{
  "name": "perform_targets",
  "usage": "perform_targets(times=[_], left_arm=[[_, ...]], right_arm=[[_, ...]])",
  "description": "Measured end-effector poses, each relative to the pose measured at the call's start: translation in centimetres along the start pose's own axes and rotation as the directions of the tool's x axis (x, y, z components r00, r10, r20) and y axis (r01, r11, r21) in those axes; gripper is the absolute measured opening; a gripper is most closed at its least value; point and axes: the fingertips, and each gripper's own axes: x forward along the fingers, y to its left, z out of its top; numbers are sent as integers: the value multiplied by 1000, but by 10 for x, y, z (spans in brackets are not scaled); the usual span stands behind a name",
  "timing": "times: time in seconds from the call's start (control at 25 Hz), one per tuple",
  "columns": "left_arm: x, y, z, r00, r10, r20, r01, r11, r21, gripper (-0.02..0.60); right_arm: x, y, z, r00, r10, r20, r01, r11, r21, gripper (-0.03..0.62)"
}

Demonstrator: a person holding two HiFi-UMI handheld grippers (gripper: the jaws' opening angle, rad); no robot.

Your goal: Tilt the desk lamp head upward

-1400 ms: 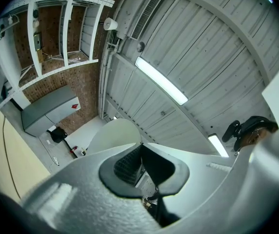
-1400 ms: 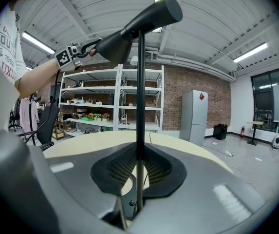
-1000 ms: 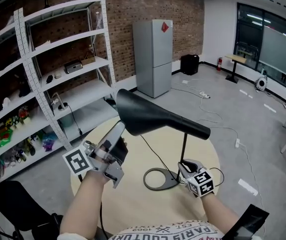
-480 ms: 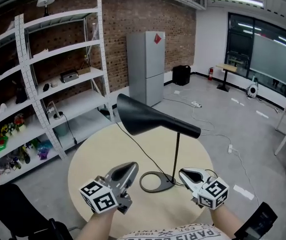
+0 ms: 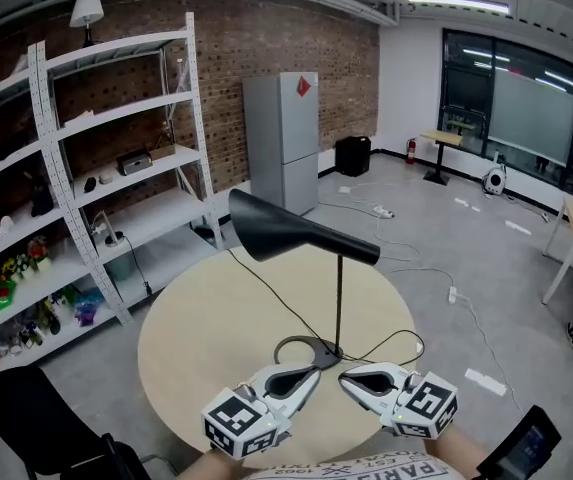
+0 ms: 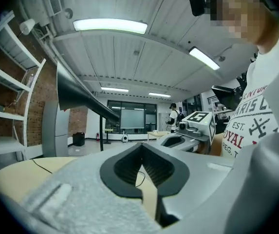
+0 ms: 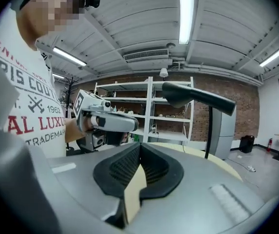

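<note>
The black desk lamp stands free on the round table, its cone head (image 5: 284,230) on a thin stem over a ring base (image 5: 300,350). Nothing touches it. My left gripper (image 5: 313,372) and right gripper (image 5: 345,376) hover low at the table's near edge, in front of the base, their tips facing each other. Both are shut and hold nothing. The left jaws have just been closing with nothing between them. In the left gripper view the shut jaws (image 6: 141,148) point at the right gripper (image 6: 190,129), with the lamp head (image 6: 76,94) upper left. The right gripper view shows shut jaws (image 7: 139,149) and the lamp head (image 7: 197,97) above.
The lamp's black cable (image 5: 266,286) runs across the beige table (image 5: 196,328) and off its far edge. White shelving (image 5: 86,168) with small items stands at left, a grey fridge (image 5: 281,138) behind. A dark chair (image 5: 26,408) sits at lower left.
My left gripper dropped from beside the lamp head to the table's near edge and shut. My right gripper drew back from the lamp base toward me. The lamp stayed put.
</note>
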Motion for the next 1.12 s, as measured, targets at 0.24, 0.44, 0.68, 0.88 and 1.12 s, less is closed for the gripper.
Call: perform_targets(times=[0.24,0.44,0.68,0.88,1.12], left_arm=[[-10,-53,-11,999,17,-51,-19,999,-29,0],[-26,-110,-16,998,12,-55,-16,998,-66,0],[-51,-182,-26,997,17,-73,-24,996,-87,0],[-70,-217,-26,997,31,-69,-36,997,-66,0],[-84,-235,-20,997,47,-54,-50,998,-47,0]], right_arm=[[-35,41,-3,999,38,-1,-38,998,39,-2],[-73,86,0,998,52,30,-54,997,56,-2],[-122,137,1,996,47,70,-53,994,95,-2],[-137,171,-1,996,56,76,-63,994,85,-2],[-147,190,6,994,61,93,-67,995,69,0]])
